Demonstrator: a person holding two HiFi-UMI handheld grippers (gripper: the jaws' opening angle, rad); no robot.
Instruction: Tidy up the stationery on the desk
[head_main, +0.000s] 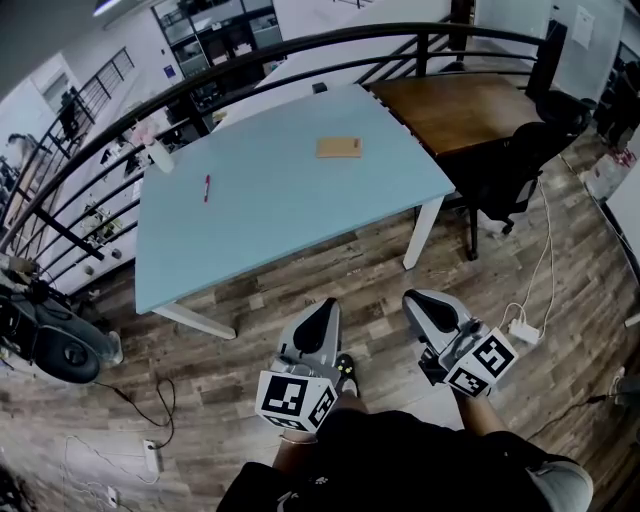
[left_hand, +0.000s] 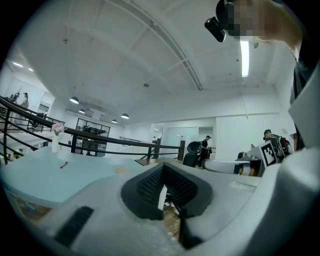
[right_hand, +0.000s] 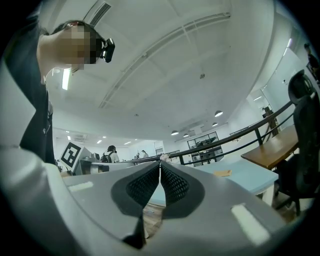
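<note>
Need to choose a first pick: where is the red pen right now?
In the head view, the red pen lies toward the left of the blue desk, near the flower vase and well left of the brown pad.

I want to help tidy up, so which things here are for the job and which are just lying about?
For the job: red pen, brown notepad, blue desk.
Just lying about: flower vase, black chair, wooden table, power strip.
</note>
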